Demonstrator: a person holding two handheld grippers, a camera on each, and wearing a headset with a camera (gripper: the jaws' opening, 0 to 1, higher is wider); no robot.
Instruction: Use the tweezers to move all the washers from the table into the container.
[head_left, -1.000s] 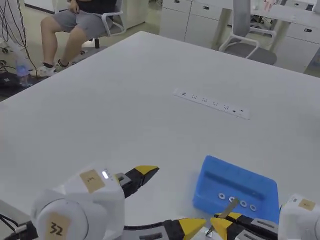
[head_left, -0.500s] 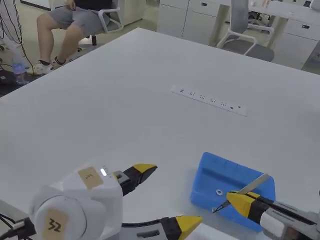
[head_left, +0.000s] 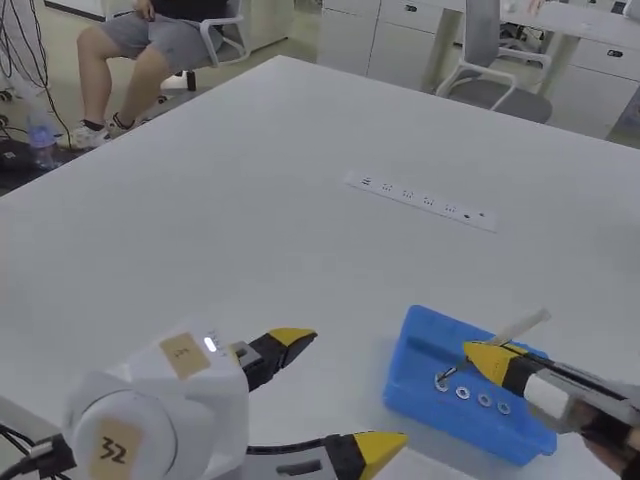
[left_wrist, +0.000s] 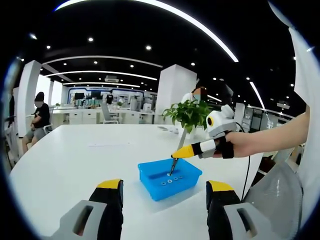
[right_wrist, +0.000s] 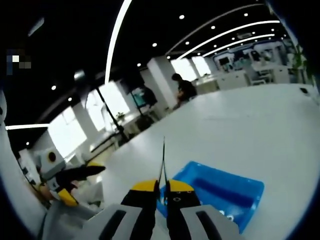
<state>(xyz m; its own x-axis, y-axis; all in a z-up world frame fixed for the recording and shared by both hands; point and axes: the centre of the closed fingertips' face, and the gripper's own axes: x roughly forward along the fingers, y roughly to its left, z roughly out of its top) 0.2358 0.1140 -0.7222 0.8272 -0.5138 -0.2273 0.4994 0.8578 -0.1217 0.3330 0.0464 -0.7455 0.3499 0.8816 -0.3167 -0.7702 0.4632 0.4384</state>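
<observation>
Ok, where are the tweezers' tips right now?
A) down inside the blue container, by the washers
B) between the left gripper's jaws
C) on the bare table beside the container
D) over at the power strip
A: the tweezers, clamped in the right gripper, reach down inside the blue container, with their tips beside the washers on its floor.

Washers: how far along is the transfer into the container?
Done: several washers lie in the blue container. In hand: the right claw is shut on the tweezers, tips down in the container beside one washer; released or not, I cannot tell. The left claw hangs open. Left: unclear, since the claws hide the near table.
</observation>
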